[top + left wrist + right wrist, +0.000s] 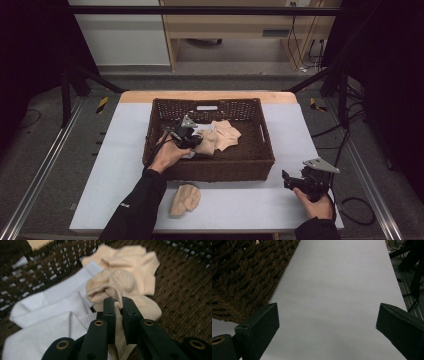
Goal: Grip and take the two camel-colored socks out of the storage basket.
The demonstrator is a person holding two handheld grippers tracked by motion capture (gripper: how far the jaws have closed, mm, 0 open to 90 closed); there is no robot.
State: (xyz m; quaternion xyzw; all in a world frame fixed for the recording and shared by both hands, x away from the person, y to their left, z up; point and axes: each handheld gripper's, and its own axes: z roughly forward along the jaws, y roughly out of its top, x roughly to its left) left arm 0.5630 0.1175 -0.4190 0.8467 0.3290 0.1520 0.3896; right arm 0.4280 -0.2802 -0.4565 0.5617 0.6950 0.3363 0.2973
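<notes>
- Where the high view looks down on the counter [100, 165], a brown wicker basket [220, 170] sits at its middle, long axis running left to right. The left gripper [186, 134] reaches into the basket's left half, carried by the left hand [167, 156], and meets a beige sock [206, 142] lying among more beige cloth [227, 132] and a bit of white. Another beige sock [184, 199] lies on the counter just in front of the basket, long axis running from near-left to far-right. The right gripper [300, 180] hovers low over the counter's right near corner, held by the right hand [315, 205], pointing left toward the basket, well apart from it.
- As the left gripper view has it, the fingers [109, 315] are clenched on a fold of the beige sock [112, 287], which bunches up just beyond them; its cuff opening faces left. The sock's length runs away from the camera and to the right. White socks [50, 312] lie to its left, touching it, and a flatter beige sock [130, 262] lies beyond. The basket's weave [185, 285] is under all of them.
- While the right gripper view looks along the bare counter [332, 290], its fingers [260, 322] stand wide apart, released, grasping nothing. The basket's outer wall [242, 275] is at the upper left.
</notes>
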